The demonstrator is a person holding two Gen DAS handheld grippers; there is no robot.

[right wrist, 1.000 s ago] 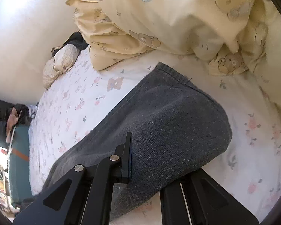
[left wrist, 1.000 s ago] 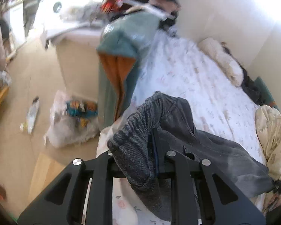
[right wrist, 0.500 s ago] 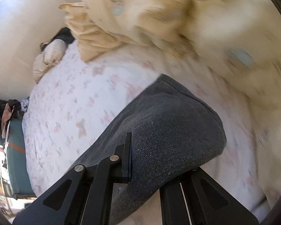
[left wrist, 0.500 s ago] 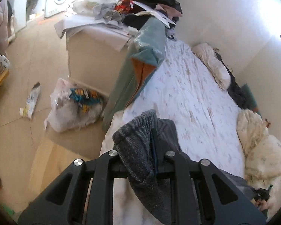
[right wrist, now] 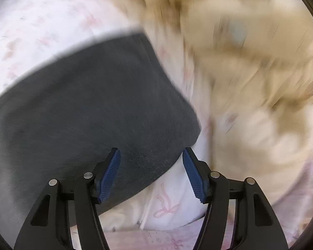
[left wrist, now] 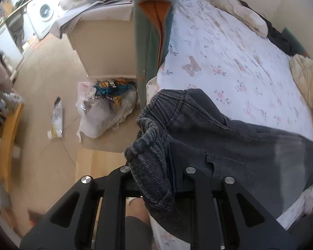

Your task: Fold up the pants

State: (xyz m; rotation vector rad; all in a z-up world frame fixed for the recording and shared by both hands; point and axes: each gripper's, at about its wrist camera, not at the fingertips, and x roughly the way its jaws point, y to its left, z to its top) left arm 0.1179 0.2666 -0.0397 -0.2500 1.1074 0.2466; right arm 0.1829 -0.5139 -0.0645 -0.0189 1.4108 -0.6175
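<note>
The pants (left wrist: pixel 229 145) lie spread along the near edge of the bed (left wrist: pixel 229 62), no fold visibly made; the left gripper (left wrist: pixel 156 173) pinches the waistband; the right gripper (right wrist: pixel 151 173) gapes, empty, over the leg end.

pants (left wrist: pixel 250 145) on bed (left wrist: pixel 229 66), bag (left wrist: pixel 106 112) on floor (left wrist: pixel 41 104) left

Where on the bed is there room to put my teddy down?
The flowered sheet is bare between the gray pants, the green blanket and the cream pillow. It is crowded by the yellow quilt and on the floor around the plastic bag.
</note>
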